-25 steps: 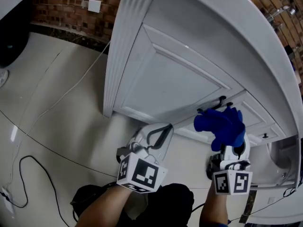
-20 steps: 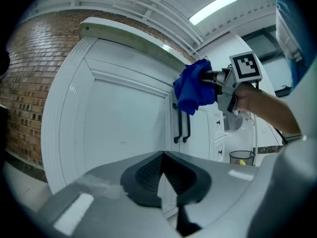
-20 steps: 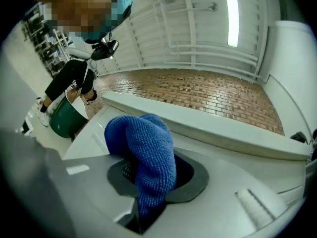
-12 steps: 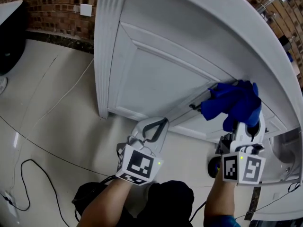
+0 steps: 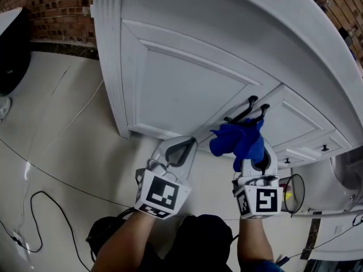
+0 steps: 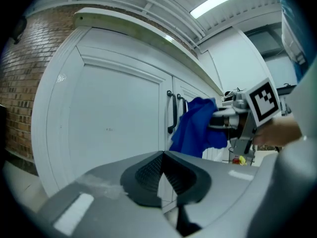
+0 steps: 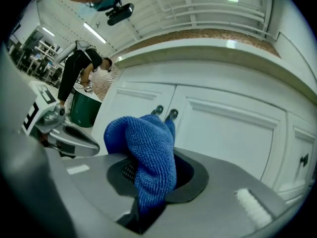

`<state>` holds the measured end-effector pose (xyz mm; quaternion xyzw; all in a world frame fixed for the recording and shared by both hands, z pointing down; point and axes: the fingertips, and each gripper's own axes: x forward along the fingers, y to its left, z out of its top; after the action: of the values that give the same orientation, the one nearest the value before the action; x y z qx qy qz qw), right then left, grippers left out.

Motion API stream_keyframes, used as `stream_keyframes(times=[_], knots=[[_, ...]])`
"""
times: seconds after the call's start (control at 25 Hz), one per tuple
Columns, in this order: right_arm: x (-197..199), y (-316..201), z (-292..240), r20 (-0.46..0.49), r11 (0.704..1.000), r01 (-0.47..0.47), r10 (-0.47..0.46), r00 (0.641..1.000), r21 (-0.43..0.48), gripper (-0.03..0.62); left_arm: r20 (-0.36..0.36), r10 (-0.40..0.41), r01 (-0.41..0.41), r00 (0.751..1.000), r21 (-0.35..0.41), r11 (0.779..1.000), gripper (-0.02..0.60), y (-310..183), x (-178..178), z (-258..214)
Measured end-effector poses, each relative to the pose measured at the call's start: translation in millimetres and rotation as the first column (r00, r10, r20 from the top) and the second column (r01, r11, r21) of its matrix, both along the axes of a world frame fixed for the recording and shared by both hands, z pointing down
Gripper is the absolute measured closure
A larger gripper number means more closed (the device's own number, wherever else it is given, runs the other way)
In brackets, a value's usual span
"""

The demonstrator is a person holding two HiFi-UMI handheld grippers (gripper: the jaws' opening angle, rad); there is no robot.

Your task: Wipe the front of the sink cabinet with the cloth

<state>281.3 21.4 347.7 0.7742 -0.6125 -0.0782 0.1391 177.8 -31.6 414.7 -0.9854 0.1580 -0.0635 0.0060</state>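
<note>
Soft, light cloth (limp, judged easily bunched) is clenched mid-fold in right gripper jaws near cabinet front; left gripper jaws are closed, empty.

Left claw closed, empty, right claw clamped on cloth

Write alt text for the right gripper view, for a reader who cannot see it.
The right gripper is shut on a bunched blue cloth, held before the white sink cabinet near its two dark handles. The left gripper shows at left.
</note>
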Motion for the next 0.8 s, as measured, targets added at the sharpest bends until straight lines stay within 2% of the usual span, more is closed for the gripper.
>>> stream_keyframes(times=[0.24,0.44,0.8], knots=[[13,-14,96,0.085,0.985,-0.008,0.024,0.996,-0.175,0.516,0.03,0.0,0.0,1.0,-0.001,1.0,0.577,3,1,8],[13,-16,173,0.152,0.947,0.015,0.035,0.988,-0.32,0.516,0.052,0.004,-0.003,0.999,-0.004,1.0,0.577,6,2,13],[8,-25,254,0.174,0.889,0.043,0.042,0.984,-0.456,0.517,0.086,0.004,-0.004,0.996,-0.001,1.0,0.577,10,4,18]])
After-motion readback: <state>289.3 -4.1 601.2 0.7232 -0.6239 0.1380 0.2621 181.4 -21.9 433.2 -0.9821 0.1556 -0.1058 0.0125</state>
